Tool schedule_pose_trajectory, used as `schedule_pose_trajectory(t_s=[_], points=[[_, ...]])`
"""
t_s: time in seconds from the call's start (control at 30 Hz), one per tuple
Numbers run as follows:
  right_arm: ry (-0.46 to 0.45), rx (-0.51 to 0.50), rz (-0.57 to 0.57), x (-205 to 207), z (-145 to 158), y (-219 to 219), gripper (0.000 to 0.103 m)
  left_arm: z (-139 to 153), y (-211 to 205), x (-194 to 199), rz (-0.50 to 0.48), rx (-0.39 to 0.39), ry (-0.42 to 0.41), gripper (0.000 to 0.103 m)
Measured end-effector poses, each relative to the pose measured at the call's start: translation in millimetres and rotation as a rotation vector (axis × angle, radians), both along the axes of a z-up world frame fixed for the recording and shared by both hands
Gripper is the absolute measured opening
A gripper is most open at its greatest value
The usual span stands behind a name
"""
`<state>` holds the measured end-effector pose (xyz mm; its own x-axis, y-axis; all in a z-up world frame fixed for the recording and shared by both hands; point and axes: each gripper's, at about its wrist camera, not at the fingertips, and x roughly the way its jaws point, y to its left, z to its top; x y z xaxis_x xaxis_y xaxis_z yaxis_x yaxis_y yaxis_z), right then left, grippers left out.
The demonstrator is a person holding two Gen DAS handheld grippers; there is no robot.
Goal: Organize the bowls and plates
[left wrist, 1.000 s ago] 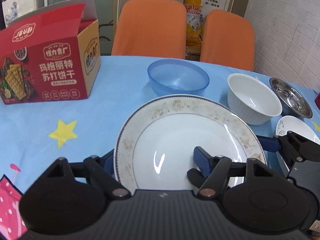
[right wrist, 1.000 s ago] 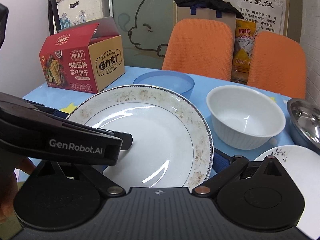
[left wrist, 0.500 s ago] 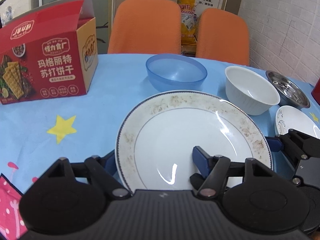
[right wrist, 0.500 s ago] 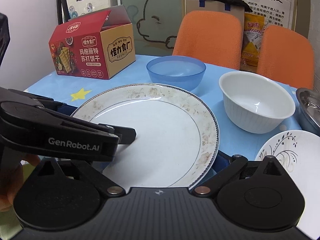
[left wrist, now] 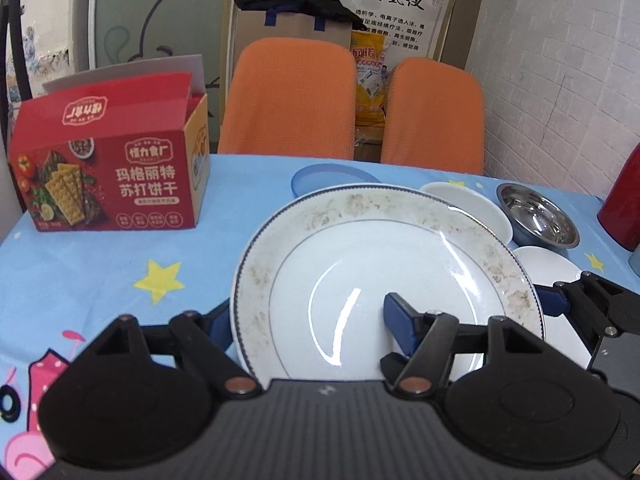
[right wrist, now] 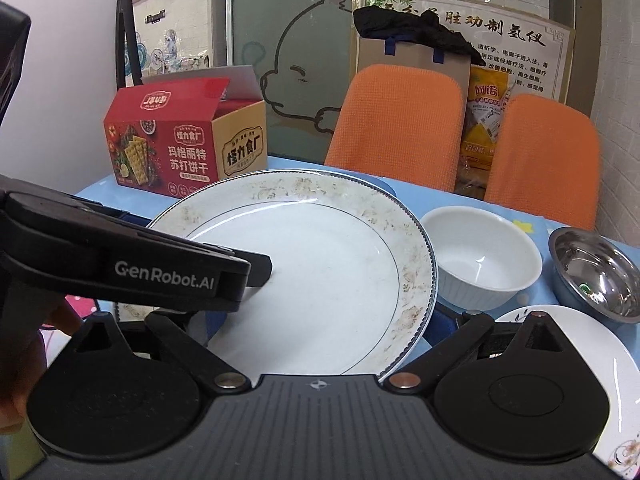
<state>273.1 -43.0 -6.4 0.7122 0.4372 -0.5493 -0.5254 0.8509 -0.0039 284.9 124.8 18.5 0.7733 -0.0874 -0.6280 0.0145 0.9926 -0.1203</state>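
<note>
I had the big plate (left wrist: 384,276) raised off the bench (left wrist: 100,264), both grippers' jaws gripping its rim: left gripper (left wrist: 308,326) one side, right gripper (right wrist: 352,300) the other. Glazed china, I judged: stiff, heavy, slippery, breakable, best held by opposite rims

A small office or clinic break room: behind the cartoon-clothed tabletop (left wrist: 100,264) stand two orange chairs (left wrist: 288,96), a Chinese wall poster (right wrist: 504,32), a frosted-glass partition (right wrist: 288,40).

box (left wrist: 108,184) left of plate (left wrist: 384,280), bowl (right wrist: 480,264) right of plate, chairs (left wrist: 288,100) behind table (left wrist: 100,264)
</note>
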Motion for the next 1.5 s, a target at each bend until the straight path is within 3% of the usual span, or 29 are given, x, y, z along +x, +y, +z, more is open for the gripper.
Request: schedule_pose_trajectory(t_s=[0.17,0.5,0.67,1.0,1.07,1.17,1.5], points=[[0.019,0.016,0.002,-44,2,-1,0.103,-2,0,-46,0.013,0.002,0.007,0.066],[0.078,0.063,-0.008,-128,-21,-5,0.103,-25,3,-126,0.028,-0.005,0.034,0.065],[0.093,0.065,-0.016,-137,-30,-5,0.103,-37,9,-135,0.024,-0.045,0.055,0.065],[0.039,0.017,-0.022,-140,-33,-4,0.103,-40,23,-133,0.019,-0.129,0.038,0.067],[0.001,-0.021,-0.064,-142,-32,-3,0.103,-34,24,-137,0.017,-0.102,-0.002,0.068],[-0.022,0.007,-0.053,-143,-27,-9,0.103,-22,24,-140,0.021,-0.069,-0.046,0.07],[-0.013,0.083,-0.083,-140,-15,-36,0.103,-11,3,-134,-0.04,-0.062,-0.061,0.077]])
